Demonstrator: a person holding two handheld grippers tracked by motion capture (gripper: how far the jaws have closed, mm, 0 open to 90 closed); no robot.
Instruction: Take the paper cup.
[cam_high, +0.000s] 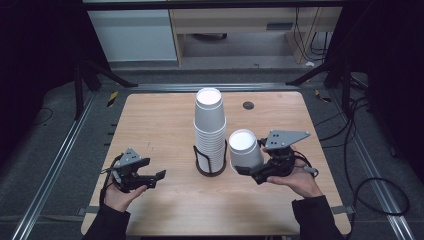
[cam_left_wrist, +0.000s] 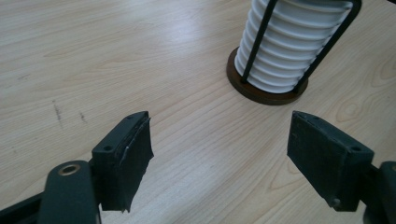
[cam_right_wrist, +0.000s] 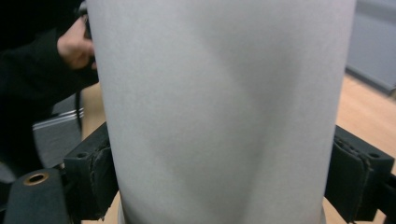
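Right gripper (cam_high: 250, 172) clenched on single white paper cup (cam_high: 244, 148), just right of tall white cup stack (cam_high: 210, 131) in black wire holder (cam_high: 210, 169). Left gripper (cam_high: 152, 177) released, empty, near-left. Judged step: cup separated; next needs clear placement spot.

cup stack (cam_high: 210, 131) in holder (cam_high: 210, 169), single cup (cam_high: 244, 149) just right

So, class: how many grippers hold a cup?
1. The right gripper clamps a single white cup beside the cup stack; the left gripper is open over the table.
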